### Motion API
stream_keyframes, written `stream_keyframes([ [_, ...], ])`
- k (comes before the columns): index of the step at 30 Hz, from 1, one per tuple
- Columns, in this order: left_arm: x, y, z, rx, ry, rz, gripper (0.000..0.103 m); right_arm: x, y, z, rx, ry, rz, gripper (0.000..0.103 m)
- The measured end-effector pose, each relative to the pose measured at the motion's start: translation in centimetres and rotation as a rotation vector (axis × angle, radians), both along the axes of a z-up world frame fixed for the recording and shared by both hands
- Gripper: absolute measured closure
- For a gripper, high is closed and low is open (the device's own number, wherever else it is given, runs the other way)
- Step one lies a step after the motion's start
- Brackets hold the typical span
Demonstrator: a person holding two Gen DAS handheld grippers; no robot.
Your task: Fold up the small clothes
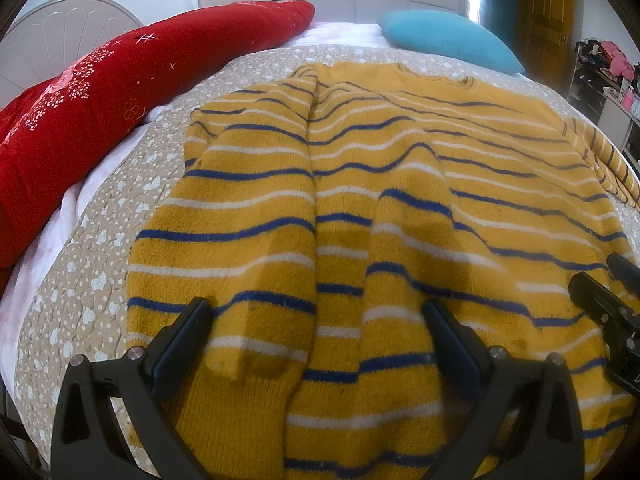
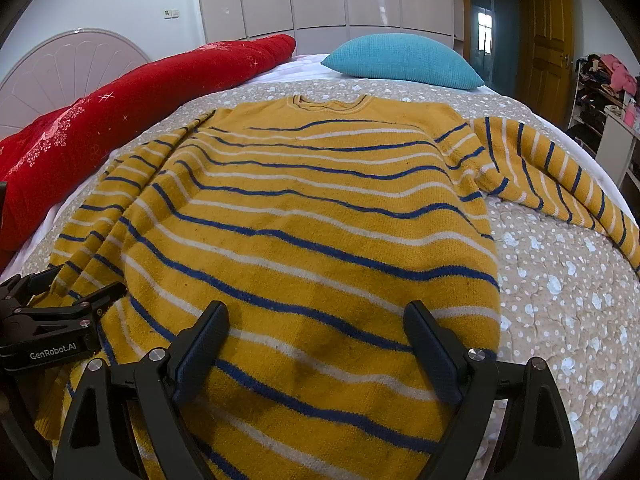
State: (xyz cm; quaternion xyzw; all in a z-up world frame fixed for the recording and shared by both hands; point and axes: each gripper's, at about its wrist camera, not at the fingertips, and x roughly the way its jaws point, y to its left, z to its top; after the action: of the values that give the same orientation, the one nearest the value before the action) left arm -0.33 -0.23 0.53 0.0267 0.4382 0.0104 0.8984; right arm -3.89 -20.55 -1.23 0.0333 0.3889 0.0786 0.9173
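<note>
Far left, a long red pillow with pale floral print (image 2: 132,92) lies along the bed's edge, in front of a white scalloped headboard (image 2: 68,60). Next, my left tongs (image 1: 318,312), released, fingers spread wide above the hem of the mustard-yellow knitted sweater with blue and white stripes (image 2: 312,216). The sweater lies flat on the beige quilted bedspread with white spots (image 2: 560,288), neckline away from me. Its left sleeve is folded inward over the body; in the left wrist view it runs down to a ribbed cuff between the fingers. My right tongs (image 2: 316,316) are also released, over the lower middle of the sweater, touching nothing I can see. The right sleeve stretches outward toward the bed's right side. A teal textured cushion (image 2: 404,60) sits beyond the collar.
</note>
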Motion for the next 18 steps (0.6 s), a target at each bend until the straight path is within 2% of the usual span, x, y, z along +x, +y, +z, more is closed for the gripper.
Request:
stream_keyframes([
  [12, -0.1, 0.0, 0.0, -0.003, -0.003, -0.001, 0.0, 0.0, 0.0, 0.0, 0.0, 0.0, 0.0, 0.011],
  [18, -0.4, 0.1, 1.0, -0.015, 0.01, -0.005, 0.0, 0.1, 0.1, -0.1, -0.006, 0.013, 0.004, 0.01],
])
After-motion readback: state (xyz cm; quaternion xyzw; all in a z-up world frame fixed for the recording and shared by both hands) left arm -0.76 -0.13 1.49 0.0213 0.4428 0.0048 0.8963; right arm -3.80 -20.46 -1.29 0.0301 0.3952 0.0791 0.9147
